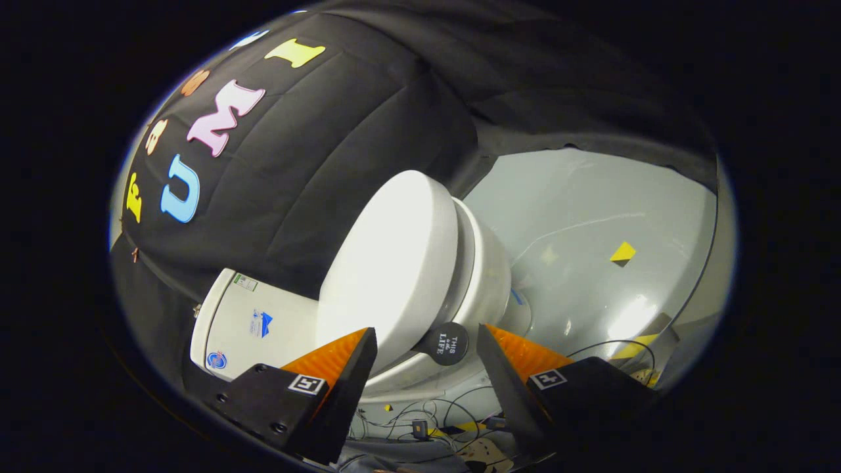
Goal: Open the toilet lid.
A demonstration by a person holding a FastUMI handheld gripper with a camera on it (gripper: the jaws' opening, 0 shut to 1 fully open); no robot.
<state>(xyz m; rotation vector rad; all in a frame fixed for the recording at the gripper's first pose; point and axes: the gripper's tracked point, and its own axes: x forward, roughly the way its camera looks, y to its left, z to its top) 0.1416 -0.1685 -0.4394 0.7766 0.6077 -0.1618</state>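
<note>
A white toilet stands just ahead of my fingers, seen tilted in the gripper view. Its lid [394, 263] lies down on the seat [474, 263] and bowl [494, 289]. The tank [243, 322] is beyond the left finger. A round black tab [447, 343] sticks out from the lid's front edge. My gripper [427, 338] is open, and the tab sits in the gap between the fingertips, closer to the right one. Neither finger touches it. The left fingertip [363, 345] overlaps the lid's edge.
Grey floor [591, 217] spreads beyond the bowl, with a yellow tape mark [623, 252] on it. Loose cables [420, 420] and small plugs lie below the fingers. The black cloth booth wall [315, 144] hangs behind the tank.
</note>
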